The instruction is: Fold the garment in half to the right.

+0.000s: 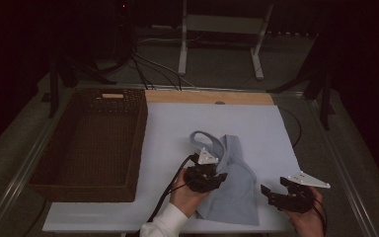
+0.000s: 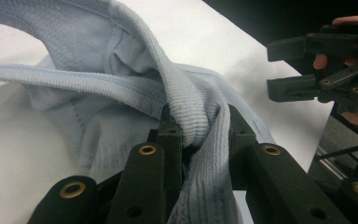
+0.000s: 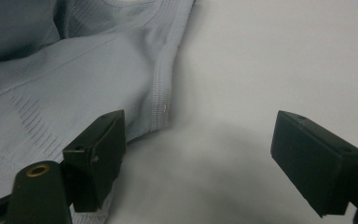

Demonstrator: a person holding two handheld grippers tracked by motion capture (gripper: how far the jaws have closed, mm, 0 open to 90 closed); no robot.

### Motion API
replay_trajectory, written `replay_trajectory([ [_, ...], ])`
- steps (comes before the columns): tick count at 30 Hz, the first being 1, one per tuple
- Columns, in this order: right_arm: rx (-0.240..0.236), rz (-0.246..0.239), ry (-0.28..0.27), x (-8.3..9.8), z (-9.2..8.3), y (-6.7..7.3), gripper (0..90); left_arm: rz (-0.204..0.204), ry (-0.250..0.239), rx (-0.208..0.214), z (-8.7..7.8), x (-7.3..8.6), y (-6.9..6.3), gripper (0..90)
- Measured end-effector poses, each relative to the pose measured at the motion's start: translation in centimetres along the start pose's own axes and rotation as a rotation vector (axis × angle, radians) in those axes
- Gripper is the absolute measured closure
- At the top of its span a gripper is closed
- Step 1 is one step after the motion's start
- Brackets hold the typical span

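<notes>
White surface (image 1: 168,143), dark room. Pale blue garment (image 1: 234,190) lies near front edge. Left gripper (image 2: 198,130) fingers clamp bunched ribbed hem; right gripper (image 3: 200,154) fingers wide apart, empty, beside garment edge. Risk: narrow pinch slips, fabric drops short of wicker basket (image 1: 59,163).

garment (image 1: 234,185): pale blue, ribbed | basket (image 1: 86,182): probably dark brown | table (image 1: 177,128): white

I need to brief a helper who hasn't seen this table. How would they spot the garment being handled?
Start at the white table top, right of the brown wicker basket. Near the front edge lies a pale blue ribbed garment. It is the one piece of cloth there, its banded strap pinched in the left gripper.
</notes>
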State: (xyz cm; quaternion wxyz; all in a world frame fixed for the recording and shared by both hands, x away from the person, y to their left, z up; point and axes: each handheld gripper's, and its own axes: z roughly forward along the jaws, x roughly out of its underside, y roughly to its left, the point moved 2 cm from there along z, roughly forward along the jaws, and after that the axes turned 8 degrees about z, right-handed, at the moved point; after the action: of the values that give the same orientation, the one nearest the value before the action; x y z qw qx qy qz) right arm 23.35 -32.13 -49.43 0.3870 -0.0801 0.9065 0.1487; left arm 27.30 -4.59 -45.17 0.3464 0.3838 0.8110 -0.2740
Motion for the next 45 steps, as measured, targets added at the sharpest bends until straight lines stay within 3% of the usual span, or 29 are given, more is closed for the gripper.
replay_trajectory([
  [7,-0.002,0.003,-0.005,0.0,-0.1,-0.1,18.0,0.032,0.022,0.027,1.6,-0.4,-1.1,74.4],
  [17,-0.005,0.007,-0.008,-0.1,-0.2,-0.1,18.1,0.028,0.056,0.076,3.8,-0.1,-1.9,71.0],
  [23,-0.007,0.006,-0.009,-0.1,-0.3,-0.1,18.1,-0.004,0.03,0.118,4.0,-0.2,-2.0,60.2],
  [29,-0.009,0.004,-0.009,0.0,-0.2,0.0,18.1,-0.045,-0.024,0.214,3.4,-0.7,-2.4,51.1],
  [37,-0.012,0.005,-0.009,0.0,-0.2,0.1,18.1,-0.02,-0.053,0.152,2.5,-1.0,-1.7,42.8],
  [39,-0.016,0.0,-0.007,0.0,-0.2,0.3,18.0,-0.006,-0.058,0.108,2.2,-0.9,-1.2,37.6],
  [44,-0.022,-0.005,-0.005,-0.1,-0.1,0.5,17.9,-0.008,-0.068,0.058,1.8,-0.8,-0.5,22.5],
  [45,-0.024,-0.005,-0.005,-0.1,-0.1,0.5,17.8,-0.001,-0.059,0.032,1.7,-0.7,-0.4,22.5],
])
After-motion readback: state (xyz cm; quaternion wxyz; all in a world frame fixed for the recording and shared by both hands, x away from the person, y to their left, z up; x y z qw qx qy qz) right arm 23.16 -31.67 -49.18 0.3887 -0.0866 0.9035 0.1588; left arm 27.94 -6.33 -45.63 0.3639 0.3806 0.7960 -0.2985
